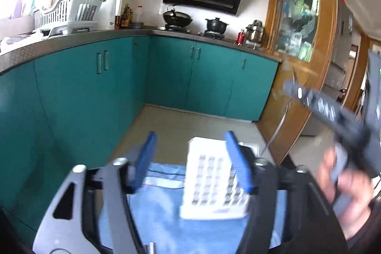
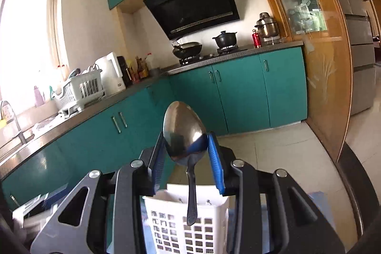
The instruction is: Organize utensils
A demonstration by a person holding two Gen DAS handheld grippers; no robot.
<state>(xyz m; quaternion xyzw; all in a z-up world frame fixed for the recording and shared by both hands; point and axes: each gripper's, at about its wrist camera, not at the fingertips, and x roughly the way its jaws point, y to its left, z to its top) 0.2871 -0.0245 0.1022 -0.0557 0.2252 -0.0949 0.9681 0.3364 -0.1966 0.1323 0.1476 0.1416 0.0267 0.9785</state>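
My right gripper (image 2: 187, 138) is shut on a metal spoon (image 2: 183, 130), pinched by its bowl, with the handle hanging down over a white perforated utensil basket (image 2: 188, 227) right below. The left wrist view shows that basket (image 1: 212, 180) standing on a blue cloth (image 1: 162, 213). My left gripper (image 1: 190, 142) is open and empty, raised above the cloth, its right finger in front of the basket. The right gripper's body (image 1: 328, 108) shows blurred at the right of the left wrist view, with the spoon's thin handle (image 1: 277, 132) hanging down from it.
Teal cabinets run under an L-shaped counter (image 2: 142, 85) with a white dish rack (image 2: 81, 89), kettle, bottles, a wok (image 2: 188, 49) and a black pot. A wooden glass-door cabinet (image 2: 321, 58) stands at the right, a sink tap at the far left. Tiled floor lies below.
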